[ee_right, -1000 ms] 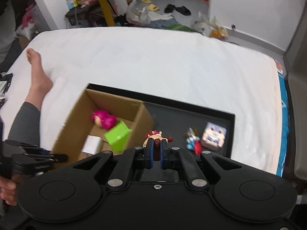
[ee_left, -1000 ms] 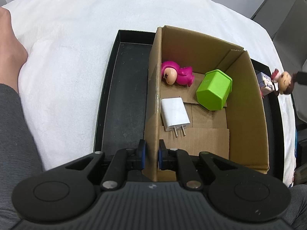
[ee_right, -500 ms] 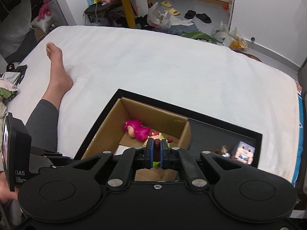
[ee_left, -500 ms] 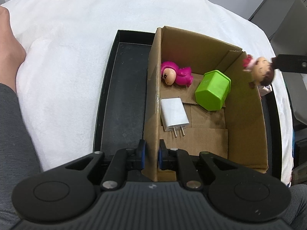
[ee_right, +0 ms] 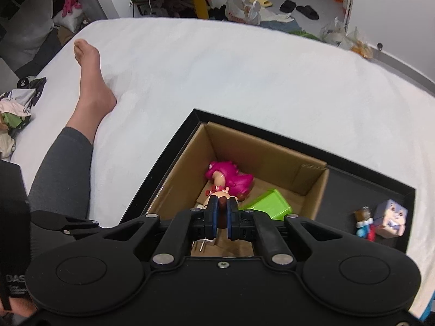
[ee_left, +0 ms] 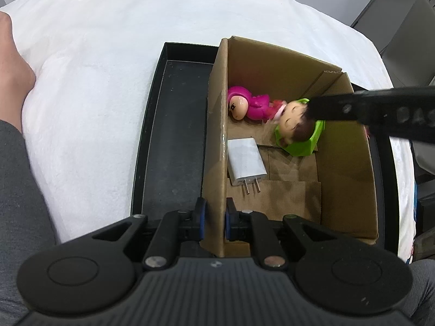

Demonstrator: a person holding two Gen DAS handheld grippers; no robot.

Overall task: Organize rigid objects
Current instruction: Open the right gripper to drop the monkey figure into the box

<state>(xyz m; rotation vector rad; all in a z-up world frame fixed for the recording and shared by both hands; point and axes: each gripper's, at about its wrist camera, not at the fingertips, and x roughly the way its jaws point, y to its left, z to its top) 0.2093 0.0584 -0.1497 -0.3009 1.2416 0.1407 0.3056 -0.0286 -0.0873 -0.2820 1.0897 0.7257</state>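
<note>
I'm over the bed (ee_right: 244, 76) with both grippers working. Ahead of my jaws sits the black tray (ee_left: 174, 135), and in it the cardboard box (ee_left: 345, 168). My left gripper (ee_left: 214, 218) has its jaws nearly closed, clamped on the box's near left wall, holding it firm. My right gripper (ee_right: 222, 217) has its jaws fully closed on the brown-haired doll (ee_left: 292, 123), which hangs inside the box opening, just above the green block (ee_left: 304, 144) and just beside the pink figurine (ee_left: 250, 107). The white charger (ee_left: 246, 160) lies on the box floor, nearer my left jaws.

To do this well, I reckon I should lower the doll over bare cardboard, not onto the green block, or it will roll off. Open the jaws only once it is low, and keep the left clamp firm so the box doesn't skid in the tray.

The left view gives me the doll's face and the gap beneath it, which my right view hides behind its own jaws. The right view alone shows what waits: a small red-and-blue figure (ee_right: 365, 221) and a printed cube (ee_right: 391, 218) on the tray, right of the box.
</note>
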